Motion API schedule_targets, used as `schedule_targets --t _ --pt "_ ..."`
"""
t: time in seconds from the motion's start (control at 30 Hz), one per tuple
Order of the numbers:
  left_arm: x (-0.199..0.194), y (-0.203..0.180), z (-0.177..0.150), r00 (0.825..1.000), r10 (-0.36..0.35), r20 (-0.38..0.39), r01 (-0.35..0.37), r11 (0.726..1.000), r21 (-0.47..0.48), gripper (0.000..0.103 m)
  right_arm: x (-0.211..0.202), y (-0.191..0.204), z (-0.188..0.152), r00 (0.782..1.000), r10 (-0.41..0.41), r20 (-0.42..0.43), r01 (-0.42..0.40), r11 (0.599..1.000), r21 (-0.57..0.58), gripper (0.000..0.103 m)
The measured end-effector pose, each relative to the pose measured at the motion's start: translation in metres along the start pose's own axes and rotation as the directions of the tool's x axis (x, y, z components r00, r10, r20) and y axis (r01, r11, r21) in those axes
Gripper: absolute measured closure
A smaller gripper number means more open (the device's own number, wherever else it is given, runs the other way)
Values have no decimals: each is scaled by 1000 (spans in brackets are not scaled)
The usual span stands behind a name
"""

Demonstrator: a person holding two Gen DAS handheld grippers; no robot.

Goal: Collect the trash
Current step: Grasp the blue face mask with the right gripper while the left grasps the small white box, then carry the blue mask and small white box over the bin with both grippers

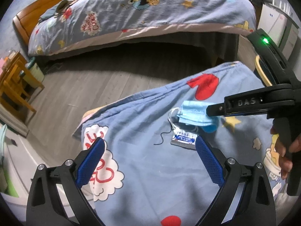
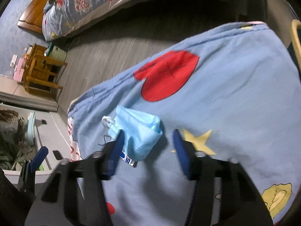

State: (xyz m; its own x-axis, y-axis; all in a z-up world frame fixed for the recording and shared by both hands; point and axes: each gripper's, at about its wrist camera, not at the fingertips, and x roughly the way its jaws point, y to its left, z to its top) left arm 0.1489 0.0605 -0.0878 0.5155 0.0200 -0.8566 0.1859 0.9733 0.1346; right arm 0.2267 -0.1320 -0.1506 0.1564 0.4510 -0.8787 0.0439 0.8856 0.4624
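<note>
A crumpled light-blue face mask point(image 1: 195, 114) lies on a blue cartoon-print sheet point(image 1: 150, 169), with a small silver and blue wrapper point(image 1: 183, 140) just in front of it. My left gripper point(image 1: 149, 150) is open above the sheet, its right finger beside the wrapper. My right gripper point(image 2: 148, 141) is open and straddles the mask point(image 2: 137, 131); the wrapper point(image 2: 128, 160) peeks out under the mask by the left finger. In the left wrist view the right gripper point(image 1: 216, 111) reaches in from the right over the mask.
A bed point(image 1: 141, 9) with the same print stands across a grey wooden floor point(image 1: 84, 86). A wooden stool point(image 1: 15, 86) and a pale green bin point(image 1: 35, 71) are at the left. A white box with clutter point(image 2: 22, 141) sits left of the sheet.
</note>
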Motion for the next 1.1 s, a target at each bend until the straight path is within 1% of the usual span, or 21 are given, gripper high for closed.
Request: schedule_targets --t 0.03,0.1,0.17,0.3,0.37,0.47,0.57,0.63,0.7,0.77,0.83,0.87,0.9,0.93,1.1 --pt "2 -2 -1 1000 3 -3 -3 1000 8 7 -1 -1 0 1000 12 2 -12 1000 9 79" --pt "7 -6 -3 1000 -1 -14 1 1000 19 7 -6 -3 1 1000 15 17 -15 1000 10 88" --pt "14 -11 -6 999 -11 -32 12 1000 22 7 -18 -3 4 999 5 52 -4 1000 -4 88" --pt "31 -22 -7 996 -37 -75 39 999 17 7 -39 -9 9 994 23 106 -24 1000 16 90" --pt "38 -28 -6 996 -40 -81 42 999 26 7 -50 -13 12 990 26 138 -29 999 18 90" --pt "48 -42 -5 995 -51 -91 57 997 57 8 -56 -16 15 988 11 152 -12 1000 6 90" --pt "60 -51 -3 991 -69 -116 77 995 65 10 -59 -20 16 989 14 148 -15 1000 5 90" --pt "65 -53 -2 989 -74 -129 84 994 72 14 -61 -21 17 989 19 147 -19 1000 -1 90" --pt "72 -53 -3 985 -74 -156 87 993 76 24 -63 -22 17 989 13 150 -11 1000 -12 90" --pt "79 -52 -5 982 -67 -178 82 994 77 29 -64 -22 17 988 7 154 -5 1000 -17 90" --pt "79 -51 -4 982 -79 -173 92 993 72 29 -64 -24 17 988 8 152 -6 1000 -15 90" --pt "80 -50 -3 981 -86 -174 99 993 69 34 -64 -25 17 989 7 151 -4 1000 -16 90" --pt "79 -50 -2 980 -103 -173 115 991 64 42 -64 -25 17 988 3 152 0 1000 -19 90" --pt "78 -51 -1 980 -105 -171 118 991 65 44 -65 -25 18 988 1 153 3 1000 -21 90" --pt "75 -57 -2 982 -87 -170 106 989 105 44 -69 -28 18 987 -5 159 8 1000 -17 90"
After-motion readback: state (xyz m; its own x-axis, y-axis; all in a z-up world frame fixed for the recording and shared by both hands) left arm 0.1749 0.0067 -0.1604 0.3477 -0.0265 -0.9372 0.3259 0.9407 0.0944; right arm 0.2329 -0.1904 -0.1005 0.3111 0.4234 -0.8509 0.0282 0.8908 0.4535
